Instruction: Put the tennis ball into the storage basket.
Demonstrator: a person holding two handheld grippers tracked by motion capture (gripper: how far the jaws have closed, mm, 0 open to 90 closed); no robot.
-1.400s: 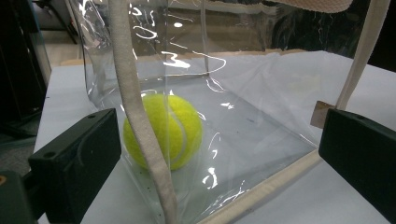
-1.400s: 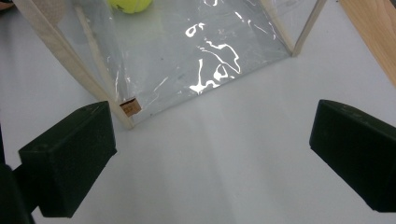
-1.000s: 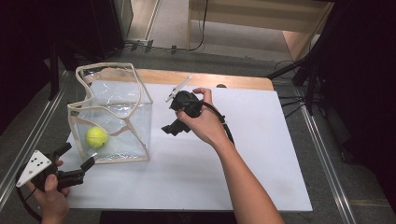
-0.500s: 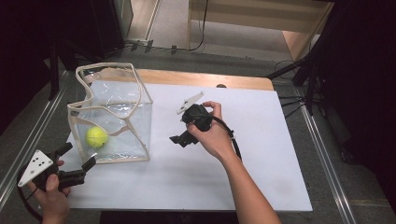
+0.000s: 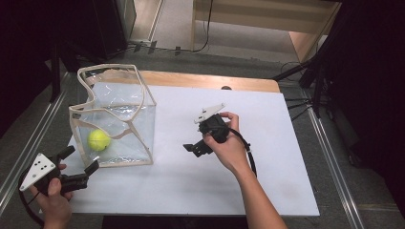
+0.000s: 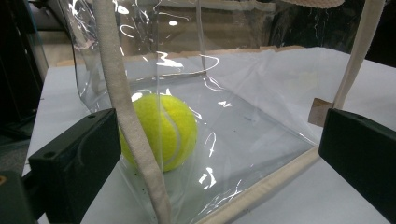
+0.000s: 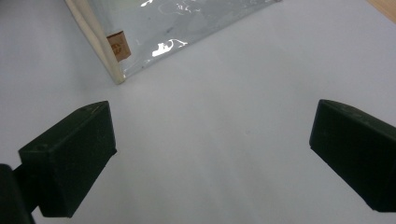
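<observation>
Ball (image 5: 99,140) inside the clear bag (image 5: 136,125); left gripper (image 5: 79,167), jaws spread and empty, just beside the bag's near corner; right gripper (image 5: 194,148), likewise spread, well right of it.

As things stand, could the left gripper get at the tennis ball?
Probably not directly: the clear bag's wall and cream strap stand between the open left gripper and the tennis ball; only the bag's top is open.

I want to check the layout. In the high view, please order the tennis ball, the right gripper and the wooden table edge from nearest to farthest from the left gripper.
1. Tennis ball: inside the clear bag, just beyond the left gripper.
2. Right gripper: mid-table, to the right.
3. Wooden table edge: far side of the table.
</observation>
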